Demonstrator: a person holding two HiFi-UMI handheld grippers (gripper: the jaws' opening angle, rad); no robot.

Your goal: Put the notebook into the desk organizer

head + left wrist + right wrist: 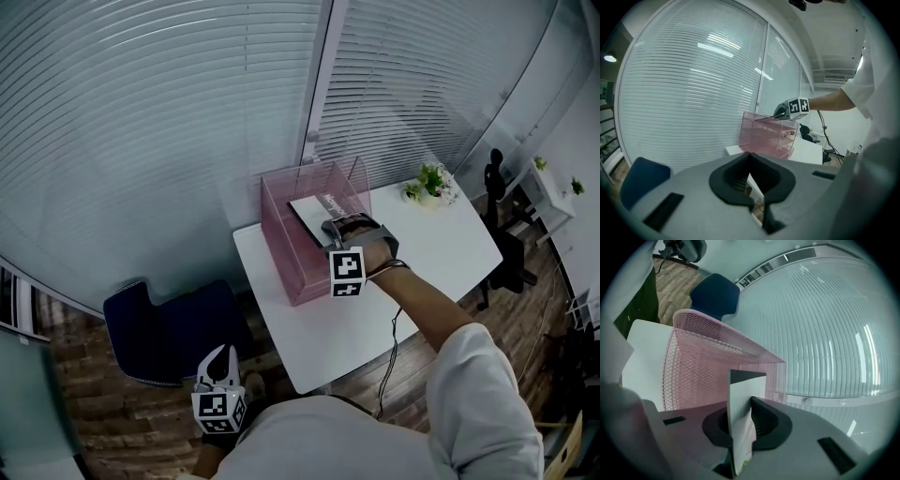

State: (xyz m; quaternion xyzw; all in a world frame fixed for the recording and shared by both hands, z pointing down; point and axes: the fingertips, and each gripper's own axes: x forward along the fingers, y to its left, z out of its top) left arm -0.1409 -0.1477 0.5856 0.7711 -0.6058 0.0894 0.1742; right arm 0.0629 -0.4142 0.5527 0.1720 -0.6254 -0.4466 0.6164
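The right tongs (740,427) are closed on the notebook (745,394), gripping its edge so that the white cover with its dark strip stands out beyond the tips. They hold it at the open top of the pink mesh desk organizer (291,258), which stands near the far left corner of the white table (422,262). How far the notebook reaches inside is unclear. The left tongs (223,361) hang low off the table's near edge, tips together, holding nothing. A small plant (429,183) sits at the far right corner.
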